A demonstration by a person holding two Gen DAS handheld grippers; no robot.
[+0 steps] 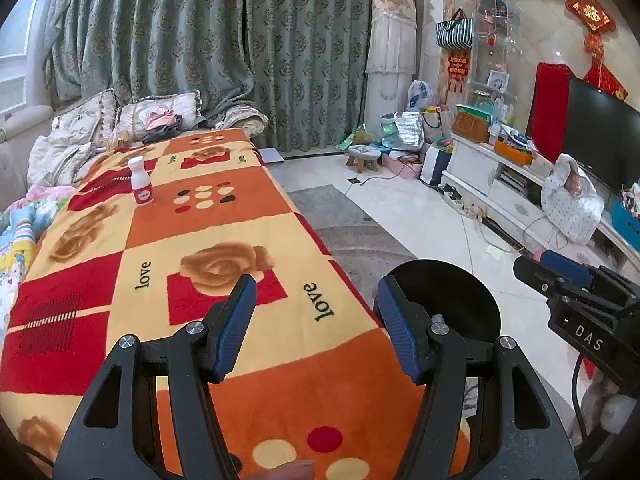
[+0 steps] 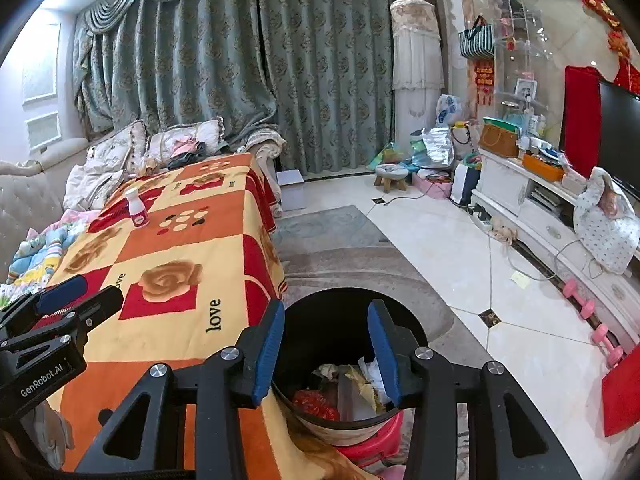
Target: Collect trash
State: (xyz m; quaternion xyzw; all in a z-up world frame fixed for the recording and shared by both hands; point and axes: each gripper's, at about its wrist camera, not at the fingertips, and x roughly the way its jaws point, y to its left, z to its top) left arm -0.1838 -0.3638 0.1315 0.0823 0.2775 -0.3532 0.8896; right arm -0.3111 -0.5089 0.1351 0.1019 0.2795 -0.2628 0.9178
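Observation:
A small white bottle with a pink label (image 1: 141, 181) stands upright on the far left part of the table's orange, red and yellow cloth (image 1: 208, 236); it also shows in the right wrist view (image 2: 136, 209). A black trash bin (image 2: 340, 364) stands on the floor by the table's near right edge, with paper and red wrappers inside; its rim shows in the left wrist view (image 1: 448, 296). My left gripper (image 1: 316, 312) is open and empty above the table's near end. My right gripper (image 2: 326, 340) is open and empty right above the bin.
A sofa with cushions and bedding (image 1: 60, 148) runs along the table's left side. Curtains (image 1: 200, 48) hang behind. A white TV cabinet (image 2: 532, 204) with clutter lines the right wall. A small stool (image 2: 390, 174) and bags sit on the tiled floor. Pink dumbbells (image 2: 592, 320) lie at right.

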